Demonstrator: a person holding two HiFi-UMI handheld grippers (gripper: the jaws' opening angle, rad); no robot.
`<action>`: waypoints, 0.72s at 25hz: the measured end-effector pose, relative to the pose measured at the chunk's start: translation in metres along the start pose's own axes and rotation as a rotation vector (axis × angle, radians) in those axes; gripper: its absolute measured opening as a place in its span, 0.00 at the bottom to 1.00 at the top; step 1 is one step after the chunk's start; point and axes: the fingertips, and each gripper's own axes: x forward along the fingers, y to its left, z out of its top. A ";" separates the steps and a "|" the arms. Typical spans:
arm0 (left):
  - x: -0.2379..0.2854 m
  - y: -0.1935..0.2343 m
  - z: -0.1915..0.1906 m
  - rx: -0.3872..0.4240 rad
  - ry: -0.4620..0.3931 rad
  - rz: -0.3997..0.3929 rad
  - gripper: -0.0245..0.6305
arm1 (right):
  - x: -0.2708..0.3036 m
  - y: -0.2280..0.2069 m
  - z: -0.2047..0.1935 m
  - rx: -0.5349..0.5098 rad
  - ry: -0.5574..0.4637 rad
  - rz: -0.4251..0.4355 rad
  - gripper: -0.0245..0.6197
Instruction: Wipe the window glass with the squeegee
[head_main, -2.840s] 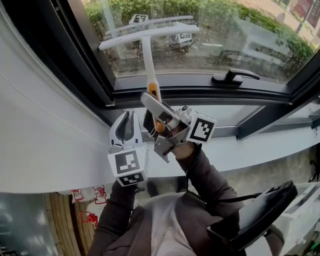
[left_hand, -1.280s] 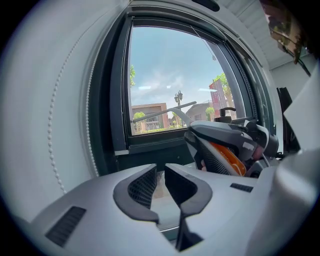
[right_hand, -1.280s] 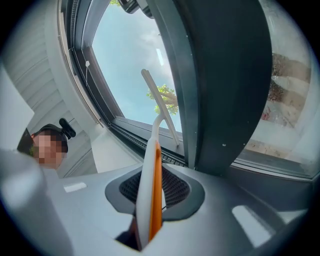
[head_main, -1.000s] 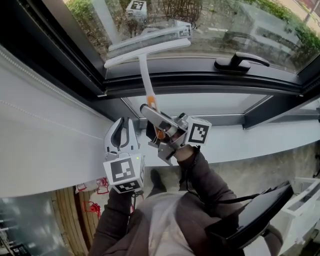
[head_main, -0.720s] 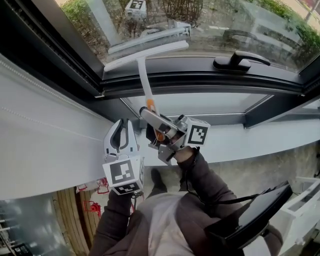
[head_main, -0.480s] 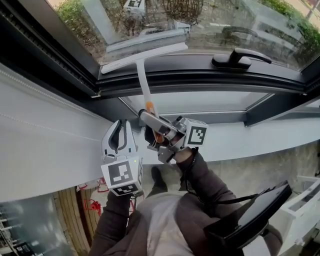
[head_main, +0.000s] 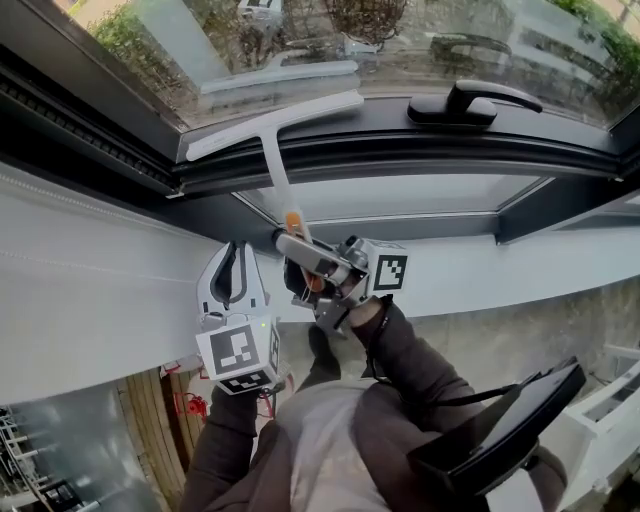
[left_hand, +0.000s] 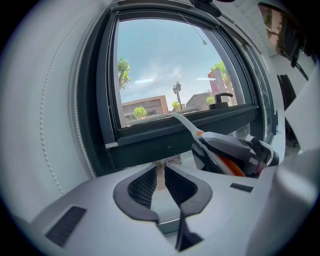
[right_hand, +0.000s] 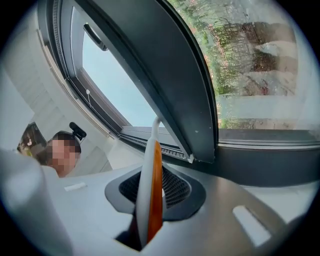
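The squeegee (head_main: 272, 120) has a white T-shaped blade and a white handle with an orange grip. Its blade lies slanted along the bottom edge of the window glass (head_main: 300, 40), over the dark lower frame. My right gripper (head_main: 306, 258) is shut on the handle, just below the sash. In the right gripper view the orange and white handle (right_hand: 149, 185) stands pinched between the pads of the right gripper (right_hand: 150, 202). My left gripper (head_main: 236, 262) hangs beside it at the left, shut with nothing in it. From the left gripper (left_hand: 161, 172) the squeegee handle (left_hand: 186, 125) shows to the right.
A black window handle (head_main: 470, 100) sits on the lower frame at the right. The white sill (head_main: 500, 270) runs below the sash. A white wall (head_main: 80, 290) closes in at the left. A dark bag (head_main: 510, 430) hangs at the person's right side.
The squeegee blade has come down the glass to its bottom edge, and the right gripper has dropped with it. The left gripper has stayed beside it, still shut.
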 end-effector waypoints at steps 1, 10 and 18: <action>0.000 -0.001 0.000 0.002 0.000 0.003 0.12 | -0.002 0.001 0.000 0.011 -0.001 0.009 0.14; -0.009 -0.011 0.007 0.004 0.000 0.038 0.12 | -0.019 0.015 -0.002 0.067 0.044 0.011 0.13; -0.028 -0.018 0.001 -0.006 0.006 0.102 0.12 | -0.033 0.031 -0.010 0.083 0.121 0.002 0.12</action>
